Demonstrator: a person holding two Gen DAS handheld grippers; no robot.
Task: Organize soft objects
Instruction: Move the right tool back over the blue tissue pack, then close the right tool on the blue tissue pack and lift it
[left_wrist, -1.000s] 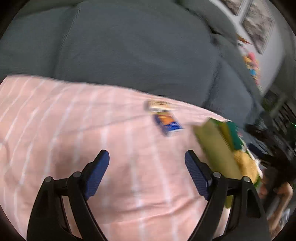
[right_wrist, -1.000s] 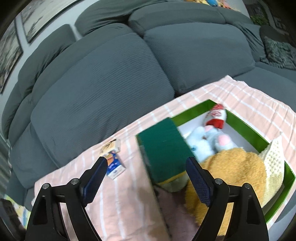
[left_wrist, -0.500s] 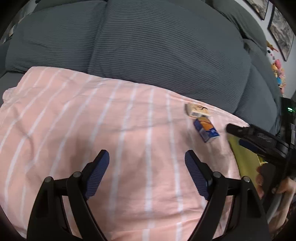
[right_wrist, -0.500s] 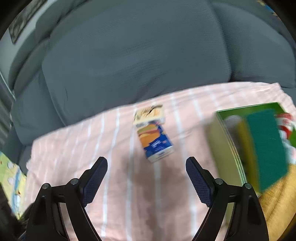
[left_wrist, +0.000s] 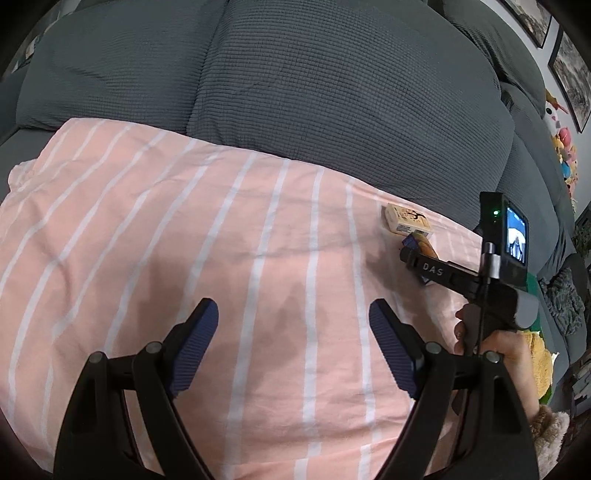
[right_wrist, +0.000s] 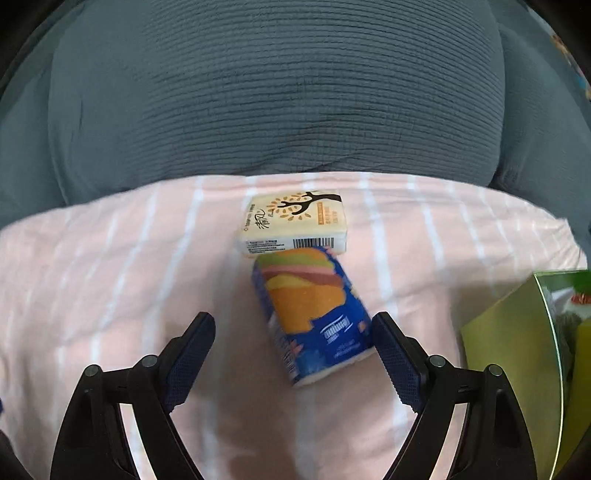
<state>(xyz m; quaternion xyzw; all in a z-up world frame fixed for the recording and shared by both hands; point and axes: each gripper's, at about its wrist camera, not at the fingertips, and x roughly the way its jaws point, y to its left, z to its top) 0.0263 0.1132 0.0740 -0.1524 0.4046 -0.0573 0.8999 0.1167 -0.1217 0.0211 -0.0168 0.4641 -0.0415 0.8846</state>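
Two soft tissue packs lie on a pink striped cloth spread over the sofa seat. The blue and orange pack lies just ahead of my right gripper, near its right pad, which stands open without touching it. Behind that pack rests the cream pack with a tree print. In the left wrist view the cream pack sits far right, and the blue pack is mostly hidden by the right hand's tool. My left gripper hovers open over bare cloth.
A green box with plush toys stands at the right edge of the cloth. Grey sofa cushions rise right behind the cloth. A hand holds the right tool. Framed pictures and small toys show far right.
My right gripper has swung left from the green box and come down close over the blue pack. My left gripper's view has shifted left over the cloth, and the right tool has entered it.
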